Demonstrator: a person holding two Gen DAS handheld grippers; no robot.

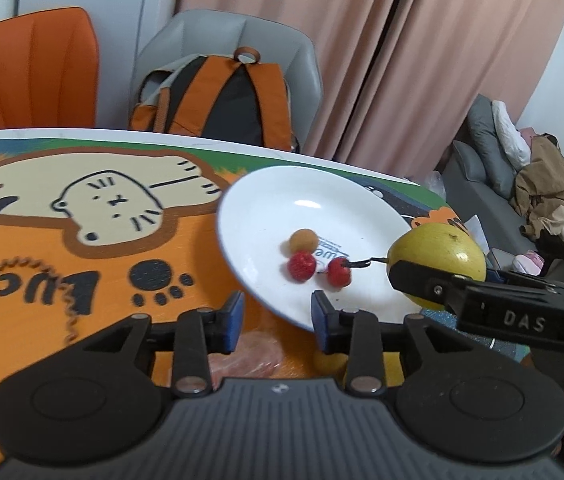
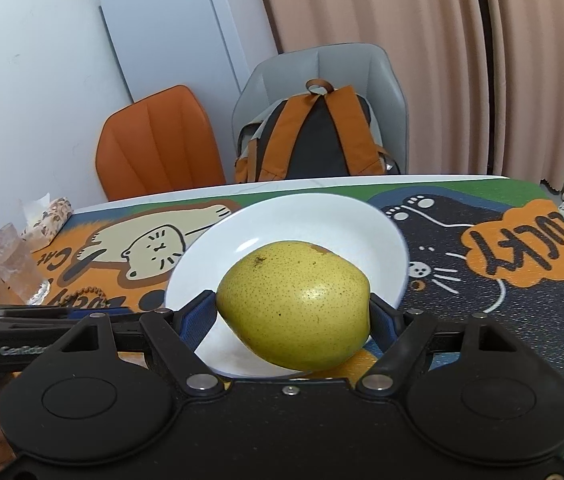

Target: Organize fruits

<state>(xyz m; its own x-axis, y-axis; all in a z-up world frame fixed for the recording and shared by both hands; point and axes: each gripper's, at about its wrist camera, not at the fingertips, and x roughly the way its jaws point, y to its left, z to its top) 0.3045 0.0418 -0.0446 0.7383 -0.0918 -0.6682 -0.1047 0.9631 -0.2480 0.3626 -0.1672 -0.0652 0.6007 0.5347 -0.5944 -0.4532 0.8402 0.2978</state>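
Pear (image 2: 296, 306), one, yellow-green with fine brown speckles: clamped between the blue pads of my right gripper (image 2: 293, 316), one pad on each flank, carried in the air above the near right part of the white plate (image 2: 386, 232) and not resting on it. Long axis lies roughly level and crosswise to the fingers; in my left wrist view the same pear (image 1: 438, 258) shows its dark stem pointing left, out over the plate's middle, with the broad end toward the table's right edge. Plate (image 1: 265, 200), one, white, shallow, standing on the cartoon-cat table mat (image 1: 61, 248) toward the far right part of the table. Contents of plate, near its centre: two small red fruits (image 1: 302, 266), rough-skinned, side by side, the right one just under the tip of the pear's stem; one small tan round fruit (image 1: 302, 240) touching the left red one on its far side. My left gripper (image 1: 277, 324), holding nothing: jaws set fairly wide, hovering at the plate's near rim, the right pad over the rim and the left pad over the orange part of the mat. One small yellow fruit (image 1: 330, 362) lies on the mat beneath that gripper, mostly hidden by it. Beyond the table's far edge: one orange chair (image 2: 157, 144); one grey chair (image 2: 322, 80) bearing an orange-and-black backpack (image 2: 314, 140).
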